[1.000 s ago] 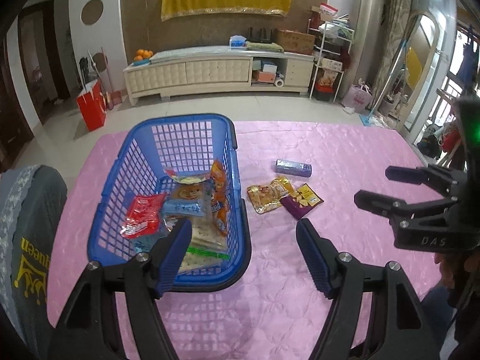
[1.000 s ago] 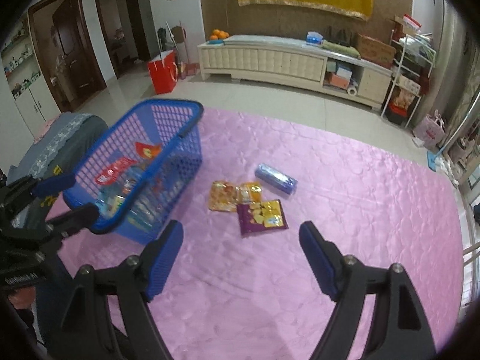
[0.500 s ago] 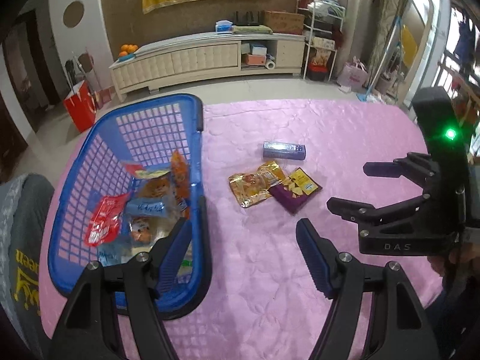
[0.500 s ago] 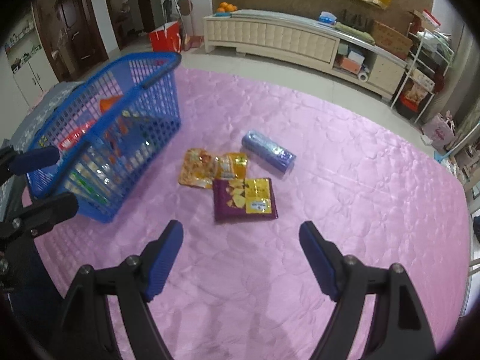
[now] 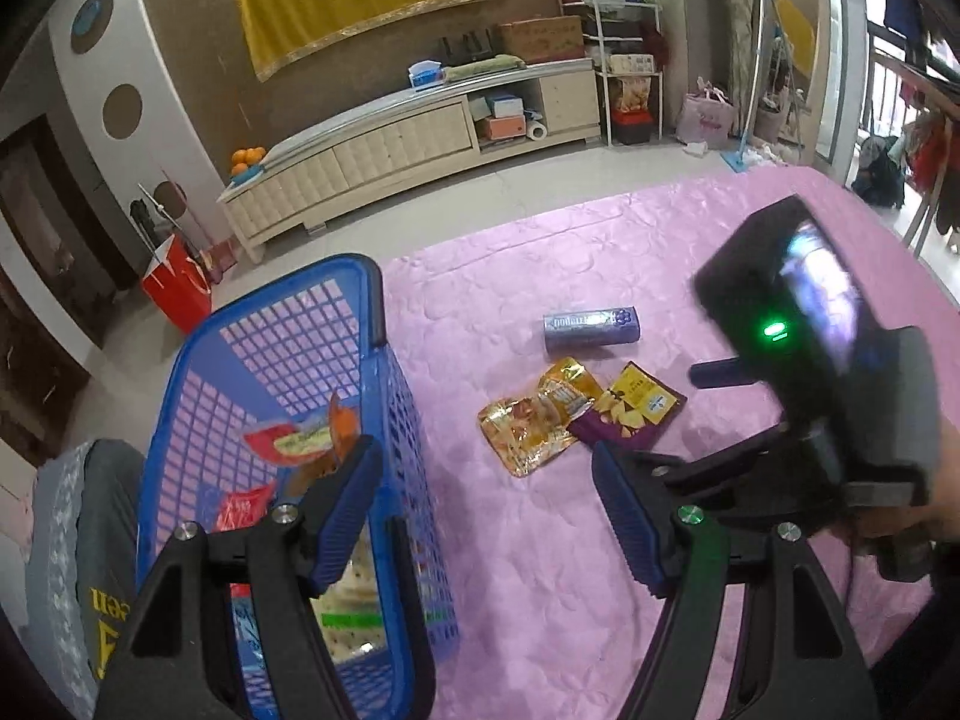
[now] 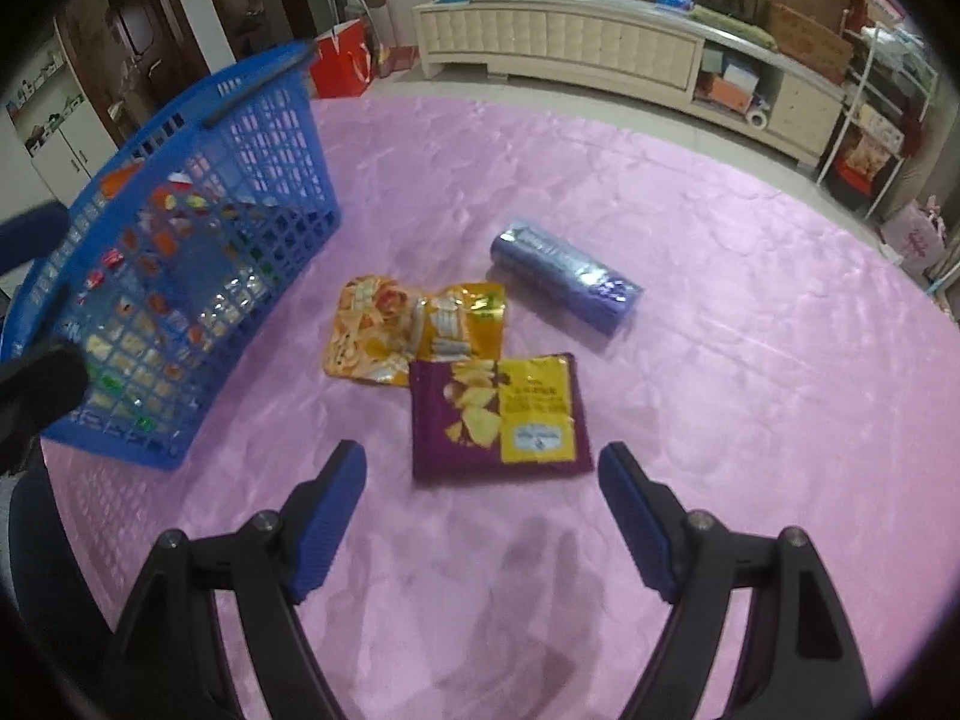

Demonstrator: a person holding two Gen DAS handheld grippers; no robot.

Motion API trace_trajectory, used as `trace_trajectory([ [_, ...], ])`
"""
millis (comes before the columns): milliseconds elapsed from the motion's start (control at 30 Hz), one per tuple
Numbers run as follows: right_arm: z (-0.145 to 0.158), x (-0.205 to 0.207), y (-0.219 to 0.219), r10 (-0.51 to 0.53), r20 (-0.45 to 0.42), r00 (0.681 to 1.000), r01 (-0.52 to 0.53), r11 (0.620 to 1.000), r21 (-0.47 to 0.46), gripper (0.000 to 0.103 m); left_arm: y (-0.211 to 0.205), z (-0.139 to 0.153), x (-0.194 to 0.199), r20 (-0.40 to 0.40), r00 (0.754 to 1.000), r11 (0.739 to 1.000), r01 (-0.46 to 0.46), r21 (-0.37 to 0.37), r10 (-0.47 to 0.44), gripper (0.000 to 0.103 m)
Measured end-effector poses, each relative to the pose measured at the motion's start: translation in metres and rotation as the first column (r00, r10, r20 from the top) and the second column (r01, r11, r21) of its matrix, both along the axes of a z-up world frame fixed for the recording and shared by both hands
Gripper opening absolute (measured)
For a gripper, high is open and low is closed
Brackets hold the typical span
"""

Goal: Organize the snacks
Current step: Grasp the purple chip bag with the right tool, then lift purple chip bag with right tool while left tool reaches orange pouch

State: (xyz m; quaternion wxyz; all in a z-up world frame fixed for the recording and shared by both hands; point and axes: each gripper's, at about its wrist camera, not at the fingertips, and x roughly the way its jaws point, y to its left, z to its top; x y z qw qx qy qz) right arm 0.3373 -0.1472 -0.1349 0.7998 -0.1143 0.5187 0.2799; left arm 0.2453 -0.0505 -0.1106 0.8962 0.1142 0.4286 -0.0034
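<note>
Black jaws, ribbed blue pads (image 6: 327,525)

We count three snack packs lying loose on one pink cloth (image 6: 750,312): one purple chip bag (image 6: 498,417), one yellow pouch (image 6: 414,330) and one bluish wrapped roll (image 6: 564,276). We see one blue basket (image 6: 264,138), and the packs inside it (image 5: 282,444) overlap too much for us to count. We also see two grippers, the left gripper (image 5: 480,516) and the right gripper (image 6: 483,522).

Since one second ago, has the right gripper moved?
Yes. The right gripper has come down toward the purple snack bag, which now looks larger on the pink cloth.
</note>
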Motion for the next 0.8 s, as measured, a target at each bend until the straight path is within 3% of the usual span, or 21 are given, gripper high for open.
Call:
trace_trajectory([
  [233, -0.018, 0.014, 0.001, 0.003, -0.027, 1.000, -0.003, 1.000, 0.006, 0.083, -0.003, -0.004, 0.013, -0.006, 1.000, 0.998, -0.003, 0.058, 0.003, 0.070],
  [333, -0.019, 0.012, 0.002, 0.015, 0.001, 1.000, -0.015, 1.000, 0.004, 0.082, -0.004, -0.006, 0.015, -0.010, 1.000, 0.997, -0.011, 0.077, 0.011, 0.070],
  [467, -0.018, 0.005, 0.002, 0.038, 0.053, 0.998, -0.037, 0.999, -0.016, 0.071, -0.003, -0.008, 0.015, -0.020, 1.000, 0.996, -0.017, 0.092, 0.019, 0.070],
  [567, -0.016, 0.003, -0.002, 0.050, 0.068, 0.996, -0.051, 0.999, 0.002, 0.055, -0.003, -0.007, 0.016, -0.021, 0.999, 0.995, -0.026, 0.093, 0.029, 0.070],
  [800, -0.005, -0.010, -0.013, 0.065, 0.085, 0.994, -0.067, 0.998, 0.021, 0.052, -0.013, -0.005, 0.018, -0.025, 1.000, 0.995, -0.005, 0.097, 0.007, 0.070],
])
